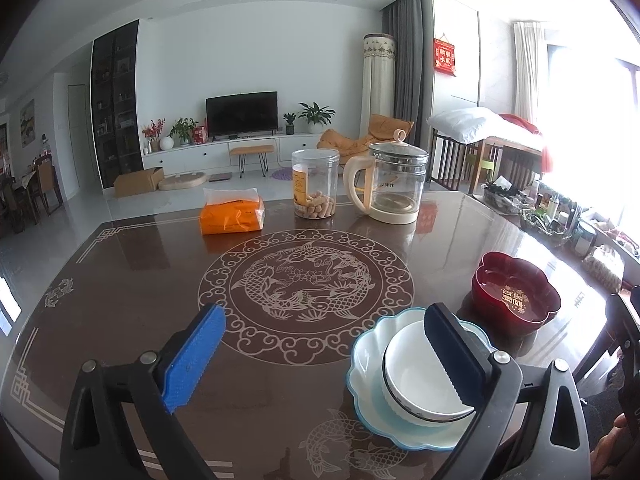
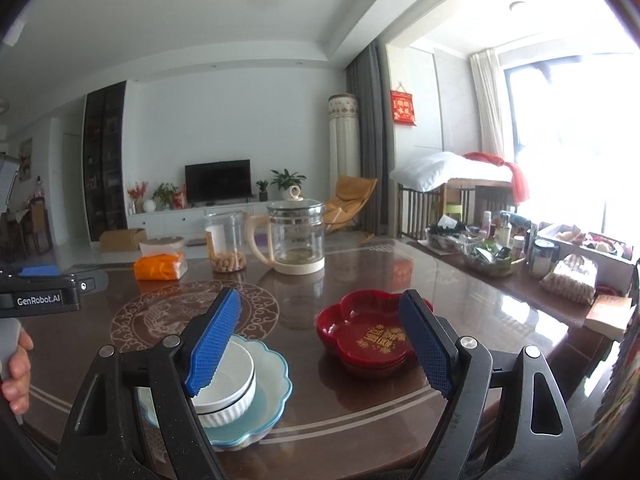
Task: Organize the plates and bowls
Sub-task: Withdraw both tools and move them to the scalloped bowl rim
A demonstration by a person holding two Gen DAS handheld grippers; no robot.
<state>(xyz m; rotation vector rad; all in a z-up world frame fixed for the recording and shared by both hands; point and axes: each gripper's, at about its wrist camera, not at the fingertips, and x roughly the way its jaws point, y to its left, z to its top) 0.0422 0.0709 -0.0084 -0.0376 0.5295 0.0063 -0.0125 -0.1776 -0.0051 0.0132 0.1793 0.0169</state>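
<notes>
Both grippers, left gripper [image 1: 324,354] and right gripper [image 2: 320,342], are standing wide open, holding nothing. The round white ceramic bowl [image 2: 228,384] is sitting inside the wavy light-blue plates [image 2: 272,396] at 7 o'clock; the stacked red flower-shaped plastic bowls [image 2: 360,336] are resting at 1 o'clock. The sorting is looking nearly done; the hands probably just need lifting clear. White "GenRobot.AI" lettering is showing on the left gripper, and gold writing in the red bowl is too small to read

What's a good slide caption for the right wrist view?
Open right gripper above white bowl nested in blue scalloped plate, beside stacked red lobed dishes.
</notes>
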